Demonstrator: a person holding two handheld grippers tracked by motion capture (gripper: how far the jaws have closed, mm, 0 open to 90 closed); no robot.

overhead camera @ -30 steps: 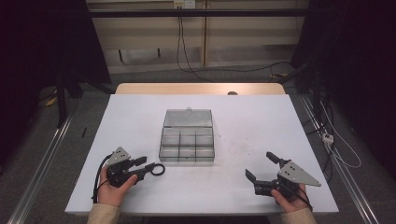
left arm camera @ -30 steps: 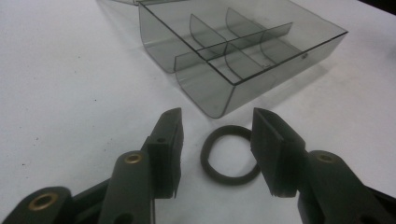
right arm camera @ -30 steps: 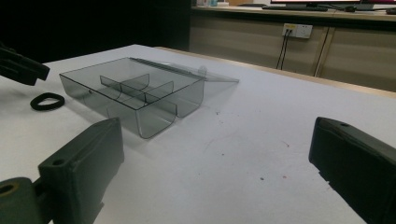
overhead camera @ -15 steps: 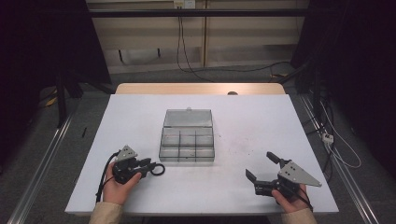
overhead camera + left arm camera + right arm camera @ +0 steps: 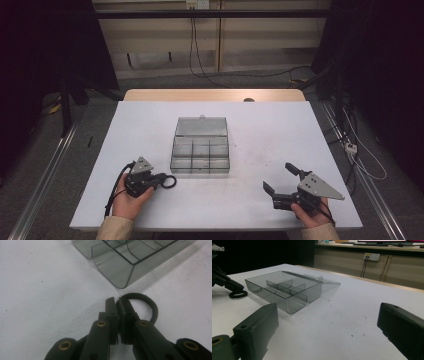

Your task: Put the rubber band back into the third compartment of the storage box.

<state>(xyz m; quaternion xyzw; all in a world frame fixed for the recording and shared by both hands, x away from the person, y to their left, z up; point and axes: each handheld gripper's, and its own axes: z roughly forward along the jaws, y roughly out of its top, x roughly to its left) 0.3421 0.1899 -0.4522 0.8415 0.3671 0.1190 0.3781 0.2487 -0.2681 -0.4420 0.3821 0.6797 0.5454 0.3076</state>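
The black ring lies flat on the white worktop, just in front of the open clear compartment box, near its front left corner. It looks light, thin and probably rubbery. The left hand-held gripper has just closed its jaws, pinching the ring's near rim, a sensible hold. The right hand-held gripper rests wide, well apart.
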